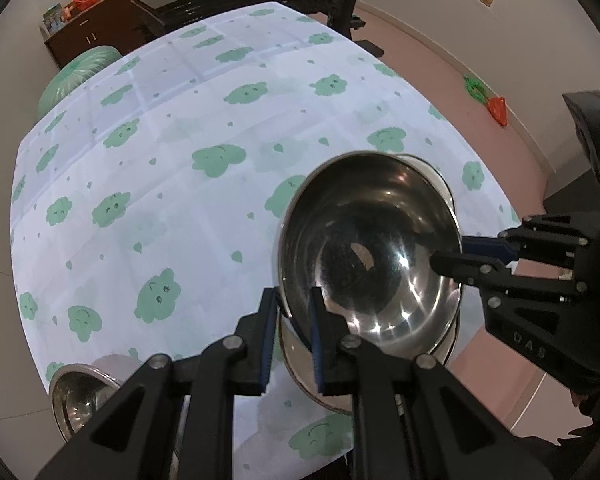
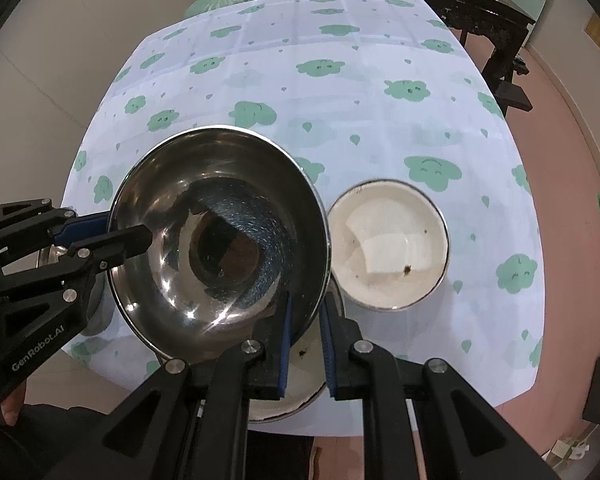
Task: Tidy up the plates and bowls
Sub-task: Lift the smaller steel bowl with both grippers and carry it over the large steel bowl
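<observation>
While both jaws clamp opposite rims of the steel bowl (image 2: 220, 236), tablecloth (image 2: 340, 92) beyond lies bare

Both grippers point steeply down, the left gripper (image 1: 294, 300) clamped on the near-left rim of the steel bowl (image 1: 370, 248) and the right gripper (image 2: 306, 312) clamped on its near-right rim, each with one finger inside.
</observation>
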The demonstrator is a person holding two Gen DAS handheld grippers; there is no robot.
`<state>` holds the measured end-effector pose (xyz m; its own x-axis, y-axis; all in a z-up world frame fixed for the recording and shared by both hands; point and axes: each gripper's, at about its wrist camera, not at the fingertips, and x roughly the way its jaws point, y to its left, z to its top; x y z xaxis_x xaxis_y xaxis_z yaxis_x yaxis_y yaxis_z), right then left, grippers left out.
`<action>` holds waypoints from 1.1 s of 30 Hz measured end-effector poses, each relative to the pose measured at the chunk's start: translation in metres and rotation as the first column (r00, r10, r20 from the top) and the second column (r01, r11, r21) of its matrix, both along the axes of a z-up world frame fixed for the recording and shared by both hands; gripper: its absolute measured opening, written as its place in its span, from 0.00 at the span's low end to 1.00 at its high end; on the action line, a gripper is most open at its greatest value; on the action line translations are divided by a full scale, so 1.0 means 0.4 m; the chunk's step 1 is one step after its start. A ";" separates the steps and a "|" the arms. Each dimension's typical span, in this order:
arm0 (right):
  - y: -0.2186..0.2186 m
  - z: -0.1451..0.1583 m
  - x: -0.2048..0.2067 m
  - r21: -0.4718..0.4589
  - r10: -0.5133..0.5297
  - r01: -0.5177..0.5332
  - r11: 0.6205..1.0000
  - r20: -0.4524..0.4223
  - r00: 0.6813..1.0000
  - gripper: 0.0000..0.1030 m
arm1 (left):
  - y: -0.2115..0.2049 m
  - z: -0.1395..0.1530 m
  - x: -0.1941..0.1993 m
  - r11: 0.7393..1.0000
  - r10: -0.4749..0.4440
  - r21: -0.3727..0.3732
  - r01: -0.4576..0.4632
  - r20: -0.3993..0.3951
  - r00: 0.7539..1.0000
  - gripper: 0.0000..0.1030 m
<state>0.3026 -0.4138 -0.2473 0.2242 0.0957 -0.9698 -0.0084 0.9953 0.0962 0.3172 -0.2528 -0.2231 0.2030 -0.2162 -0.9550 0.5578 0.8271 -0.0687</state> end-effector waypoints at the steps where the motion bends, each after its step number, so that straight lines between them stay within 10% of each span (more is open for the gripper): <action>1: 0.001 -0.003 -0.005 0.000 -0.001 0.001 1.000 -0.003 1.000 0.15 | 0.000 -0.002 -0.003 1.000 -0.002 0.002 0.002 -0.001 1.000 0.12; 33: -0.016 -0.065 -0.057 0.013 0.008 -0.008 1.000 -0.055 0.998 0.15 | -0.021 -0.068 -0.053 0.999 -0.010 0.047 0.012 -0.049 0.999 0.12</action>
<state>0.2800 -0.4201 -0.2734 0.1700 0.1094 -0.9793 -0.0108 0.9940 0.1092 0.2959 -0.2613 -0.2505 0.1537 -0.1724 -0.9730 0.5639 0.8239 -0.0569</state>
